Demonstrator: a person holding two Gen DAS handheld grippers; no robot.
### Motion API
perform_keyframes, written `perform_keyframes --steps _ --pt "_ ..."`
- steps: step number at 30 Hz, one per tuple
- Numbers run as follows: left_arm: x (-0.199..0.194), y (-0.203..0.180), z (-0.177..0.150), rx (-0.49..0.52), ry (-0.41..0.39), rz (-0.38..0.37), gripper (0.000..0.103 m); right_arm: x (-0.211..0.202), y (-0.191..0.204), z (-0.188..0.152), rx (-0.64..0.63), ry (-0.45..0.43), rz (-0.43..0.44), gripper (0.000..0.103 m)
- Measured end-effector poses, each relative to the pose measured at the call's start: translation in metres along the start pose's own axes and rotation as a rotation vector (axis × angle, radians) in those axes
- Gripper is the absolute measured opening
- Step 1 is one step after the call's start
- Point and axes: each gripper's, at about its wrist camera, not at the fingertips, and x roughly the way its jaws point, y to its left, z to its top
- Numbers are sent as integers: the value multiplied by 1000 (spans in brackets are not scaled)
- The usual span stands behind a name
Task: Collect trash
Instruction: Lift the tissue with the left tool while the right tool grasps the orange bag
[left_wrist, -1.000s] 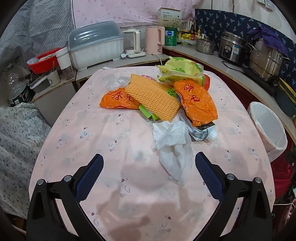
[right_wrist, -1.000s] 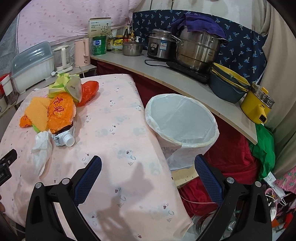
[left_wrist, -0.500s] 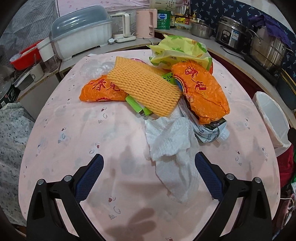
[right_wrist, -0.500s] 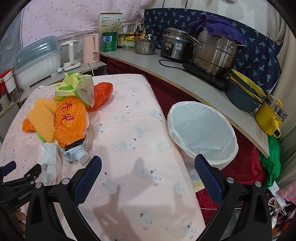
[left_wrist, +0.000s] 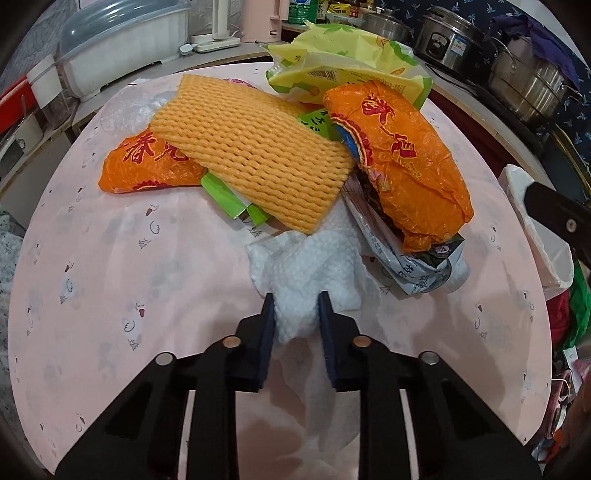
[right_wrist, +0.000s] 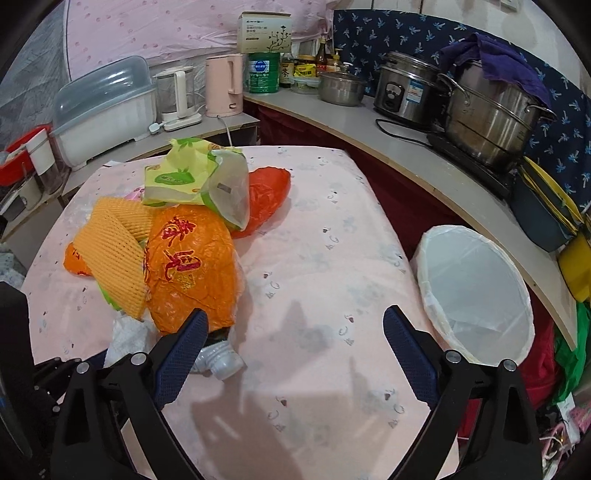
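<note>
A heap of trash lies on the pink tablecloth (left_wrist: 110, 266): a white paper towel (left_wrist: 310, 266), a yellow foam net (left_wrist: 255, 147), two orange wrappers (left_wrist: 402, 166), a green-yellow bag (left_wrist: 343, 70) and a crushed silver pouch (left_wrist: 424, 266). My left gripper (left_wrist: 295, 314) is shut on the paper towel at its near end. My right gripper (right_wrist: 291, 350) is open and empty above the table, its left finger by the pouch's spout (right_wrist: 221, 360). A white-lined trash bin (right_wrist: 476, 291) stands right of the table.
A counter (right_wrist: 406, 155) curves behind and to the right with steel pots (right_wrist: 491, 110), a rice cooker (right_wrist: 410, 92), kettles (right_wrist: 225, 85) and a covered dish rack (right_wrist: 103, 107). A red bag (right_wrist: 269, 192) lies behind the heap.
My left gripper moved forward and closed on the paper towel. My right gripper moved left toward the heap, staying open.
</note>
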Motion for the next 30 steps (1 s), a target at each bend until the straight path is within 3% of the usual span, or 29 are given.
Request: perform_keyframes --steps 6,15,21,24,25,26,30 --pt "-2 7 7 2 2 -18 12 34 13 15 31 54 133 79" --pt "3 17 10 -14 16 -26 12 79 21 20 104 148 231 67" --pt "4 18 12 -17 18 -34 12 81 28 18 93 159 285 36" --pt "2 18 12 -17 15 -33 12 75 35 18 62 151 270 22" --pt "1 18 12 -16 14 -33 12 72 36 17 56 146 273 15" --pt "0 18 12 -16 13 -33 12 70 37 16 50 147 274 2" --pt "-8 16 11 -10 -1 -37 12 57 36 11 37 132 270 2"
